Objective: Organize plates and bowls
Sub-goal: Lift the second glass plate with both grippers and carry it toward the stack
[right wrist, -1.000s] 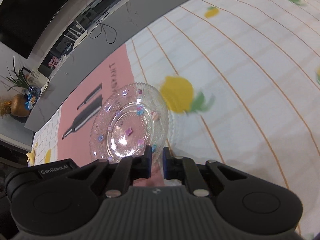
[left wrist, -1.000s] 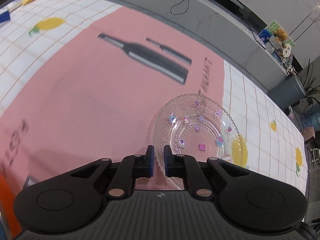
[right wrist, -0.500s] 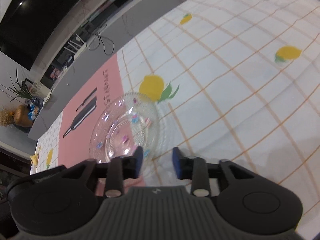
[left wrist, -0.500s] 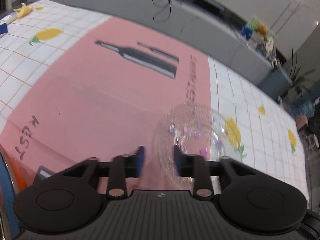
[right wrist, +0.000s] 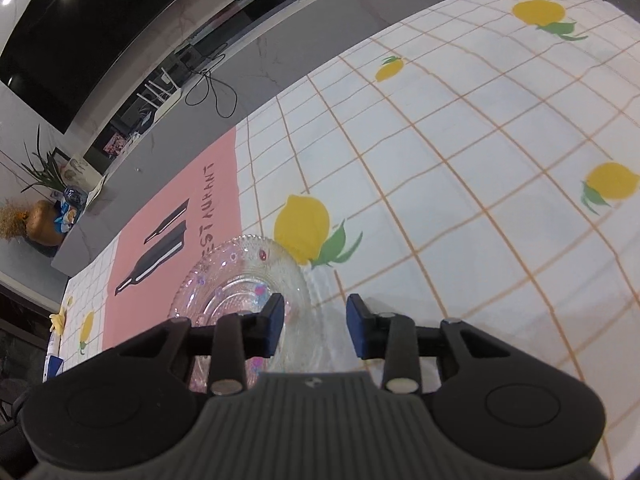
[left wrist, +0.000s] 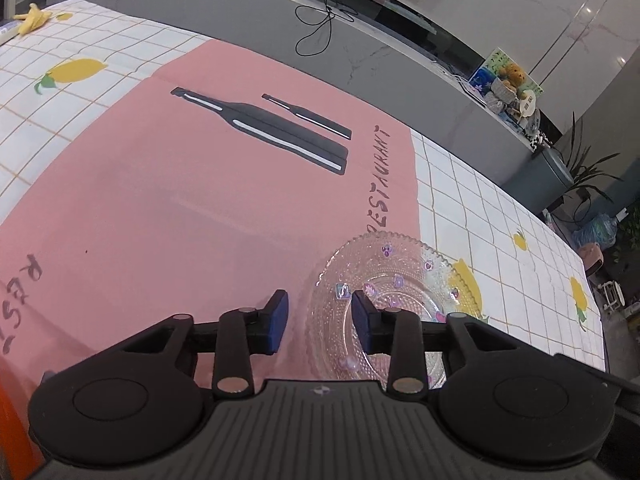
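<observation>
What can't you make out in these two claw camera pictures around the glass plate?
- Glass plate, left wrist view: near rim hidden behind the left claw.
- Glass plate, right wrist view: near part covered by the right claw.
- Orange object, left wrist view: cut off by the frame edge, unidentifiable.

Inventory, counted across both wrist views:

- Glass plate (left wrist: 404, 280): one, clear, with small coloured decorations.
- Pink placemat (left wrist: 208, 200): one, printed with two dark bottle shapes.
- Lemon-print tablecloth (right wrist: 460, 168): one, covering the worktop.
- Grippers: two, the left gripper (left wrist: 319, 317) and the right gripper (right wrist: 315, 325).
- Bowls visible: zero.
</observation>
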A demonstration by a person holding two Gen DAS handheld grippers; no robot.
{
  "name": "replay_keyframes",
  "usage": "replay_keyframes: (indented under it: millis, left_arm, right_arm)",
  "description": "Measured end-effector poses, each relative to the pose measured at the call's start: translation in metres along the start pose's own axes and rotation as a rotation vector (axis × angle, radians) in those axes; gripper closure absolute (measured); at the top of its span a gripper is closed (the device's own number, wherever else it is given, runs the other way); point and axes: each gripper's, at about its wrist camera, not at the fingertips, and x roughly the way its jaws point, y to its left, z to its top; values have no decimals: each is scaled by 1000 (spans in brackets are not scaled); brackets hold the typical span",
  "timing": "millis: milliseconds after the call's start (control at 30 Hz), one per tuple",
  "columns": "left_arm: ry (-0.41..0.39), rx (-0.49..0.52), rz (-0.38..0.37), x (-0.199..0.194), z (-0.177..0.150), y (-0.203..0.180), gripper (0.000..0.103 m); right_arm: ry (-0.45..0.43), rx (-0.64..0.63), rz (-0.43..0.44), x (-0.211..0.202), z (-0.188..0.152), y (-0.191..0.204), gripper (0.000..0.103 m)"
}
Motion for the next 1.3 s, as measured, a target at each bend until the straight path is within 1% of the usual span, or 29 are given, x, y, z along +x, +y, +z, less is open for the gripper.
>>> replay_keyframes:
  millis: [33, 67, 100, 133, 167, 233, 267, 300, 367, 433, 567, 667, 800, 967, 1167, 1300]
  left_arm:
    - [-2, 7, 1, 1, 0, -1, 66]
    - [-4, 14, 3, 1, 0, -2, 70]
    - [-4, 18, 3, 1, -1, -2, 75]
    - [-5, 20, -1, 1, -2, -3, 78]
    - [-1, 23, -5, 2, -2, -3, 83]
    - [-4, 36, -6, 2, -2, -3, 83]
    - [-4, 40, -6, 2, -2, -3, 85]
    - [-4, 37, -6, 2, -2, -2, 86]
    - [-2, 11, -8, 1, -1, -1, 87]
    - [0, -12, -11, -1, -1, 0, 87]
    - [-21, -10, -22, -12, -1, -3, 87]
    - [-30, -29, -46, -21, 1, -4, 87]
    - [-44, -5, -58, -33, 0, -10, 87]
    - [-51, 2, -61, -44, -6, -11, 87]
    - [-66, 33, -67, -67, -21, -14, 88]
    - [-63, 22, -73, -82, -32, -9, 88]
  right_arm:
    - [0, 0, 7, 2, 0, 1, 72]
    - [0, -1, 13, 4, 0, 2, 73]
    - [2, -4, 20, 5, -1, 4, 77]
    - [9, -5, 29, 7, -2, 5, 80]
    - [11, -4, 36, 8, -5, 6, 82]
    - [-3, -8, 35, 8, -8, 6, 85]
    - [-7, -1, 36, 7, -9, 5, 89]
    - [-8, 12, 39, 7, -9, 2, 94]
    - [3, 53, 55, 7, -8, -5, 96]
    - [20, 84, 61, 7, -6, -8, 96]
    - [22, 64, 52, 0, -5, -3, 96]
    - [32, 114, 78, -6, -4, -7, 96]
    - [48, 164, 95, -12, -4, -13, 97]
    - [53, 183, 108, -23, -12, -18, 97]
    - [42, 179, 125, -45, -21, -19, 97]
    - [26, 158, 143, -65, -28, -16, 97]
